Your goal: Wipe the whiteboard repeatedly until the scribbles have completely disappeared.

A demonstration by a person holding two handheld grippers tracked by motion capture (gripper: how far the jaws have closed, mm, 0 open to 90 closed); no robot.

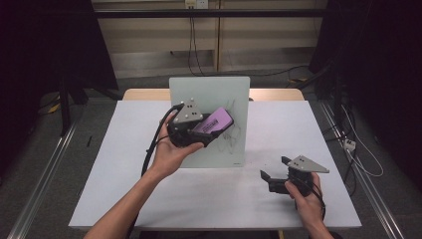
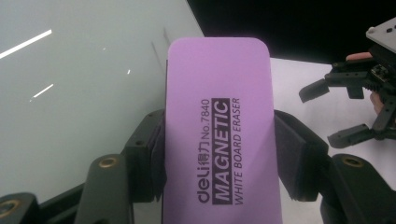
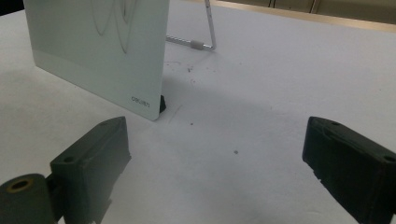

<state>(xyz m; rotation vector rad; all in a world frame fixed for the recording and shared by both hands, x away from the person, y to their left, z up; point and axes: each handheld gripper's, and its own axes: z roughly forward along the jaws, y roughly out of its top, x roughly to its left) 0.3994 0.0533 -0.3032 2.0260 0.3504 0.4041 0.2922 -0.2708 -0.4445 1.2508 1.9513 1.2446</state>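
Left gripper clamps purple eraser at frame centre, long axis toward upper right, against whiteboard scribbles just right; right gripper open, lower right on bench.

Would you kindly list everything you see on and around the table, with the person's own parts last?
whiteboard eraser: one, purple, held against the whiteboard.
whiteboard: one, pale glass, upright at table centre, with dark scribbles.
stand: one, metal wire, behind the whiteboard.
table: one, white top.
cables: several, dark, on the far wall and floor.
left hand-held gripper: one, black, shut on the whiteboard eraser.
right hand-held gripper: one, black, open, low over the table's right side.
forearms: two, bare, from the near edge.
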